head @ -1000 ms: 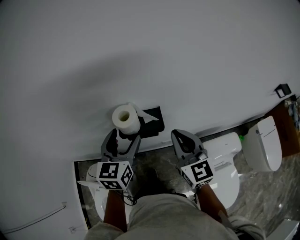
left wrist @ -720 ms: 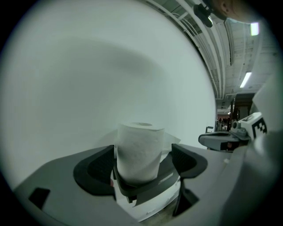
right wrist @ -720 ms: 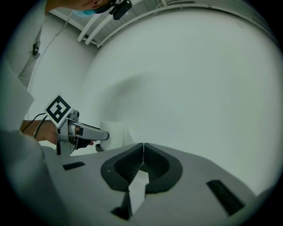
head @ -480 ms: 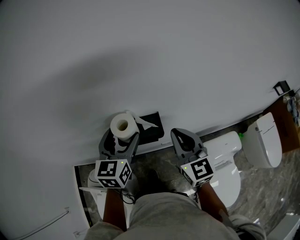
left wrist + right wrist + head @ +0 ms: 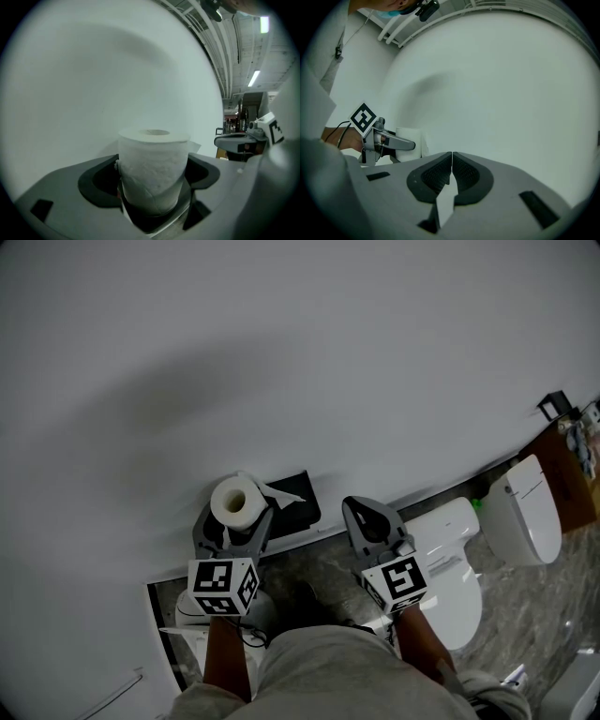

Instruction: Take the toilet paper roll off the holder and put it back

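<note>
White roll (image 5: 152,171) upright, core upward

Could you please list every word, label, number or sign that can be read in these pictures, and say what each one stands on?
No word or number can be read.
Left marker cube and right marker cube: black-and-white square patterns only, no letters.
Toilet: faint marks on its top, too small to read.
Toilet paper roll: plain, no print.
</note>
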Demonstrator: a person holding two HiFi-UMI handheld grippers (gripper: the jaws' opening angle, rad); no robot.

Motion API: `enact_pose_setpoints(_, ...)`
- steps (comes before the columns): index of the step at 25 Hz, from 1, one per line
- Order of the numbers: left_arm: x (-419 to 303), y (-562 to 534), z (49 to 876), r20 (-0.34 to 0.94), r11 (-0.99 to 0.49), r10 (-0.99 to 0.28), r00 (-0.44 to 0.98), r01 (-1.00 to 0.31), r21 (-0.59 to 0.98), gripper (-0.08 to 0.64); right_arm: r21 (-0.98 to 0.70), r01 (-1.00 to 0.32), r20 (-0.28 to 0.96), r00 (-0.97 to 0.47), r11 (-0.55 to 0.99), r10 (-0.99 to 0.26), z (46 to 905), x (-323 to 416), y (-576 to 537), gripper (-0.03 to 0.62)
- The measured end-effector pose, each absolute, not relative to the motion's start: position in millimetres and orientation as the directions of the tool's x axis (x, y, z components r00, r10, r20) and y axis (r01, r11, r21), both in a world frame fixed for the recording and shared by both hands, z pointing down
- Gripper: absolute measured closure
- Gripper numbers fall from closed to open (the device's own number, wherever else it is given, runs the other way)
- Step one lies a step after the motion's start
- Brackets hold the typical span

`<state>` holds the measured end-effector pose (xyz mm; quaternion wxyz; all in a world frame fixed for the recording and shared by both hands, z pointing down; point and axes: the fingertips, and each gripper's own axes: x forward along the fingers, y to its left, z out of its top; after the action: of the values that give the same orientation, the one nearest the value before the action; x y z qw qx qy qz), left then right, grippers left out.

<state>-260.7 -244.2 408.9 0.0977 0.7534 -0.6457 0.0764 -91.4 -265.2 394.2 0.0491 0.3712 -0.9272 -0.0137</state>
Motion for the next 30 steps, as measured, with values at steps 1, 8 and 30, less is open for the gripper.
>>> enact_pose_setpoints(1, -261, -245, 409, 0.239, -0.144, -0.959, 0.152, -0.988, 0.048, 0.163, 0.061, -0.689, 0.083, -0.718, 0.722, -0.691, 396, -90, -265, 0.588)
enact_pose_setpoints(8, -261, -246, 408, 0.231, -0.151, -0.960, 0.155, -0.988, 0.034, 0.163, 0.061, -0.692, 0.086, -0.715, 0.720, -0.694, 397, -89, -266, 0.588)
enact_pose_setpoints(30, -251, -227, 386, 0.161, -0.131, -0.978, 0.134, -0.991, 0.032, 0.164, 0.073, -0.704, 0.071, -0.703, 0.706, -0.708, 395, -61, -238, 0.588)
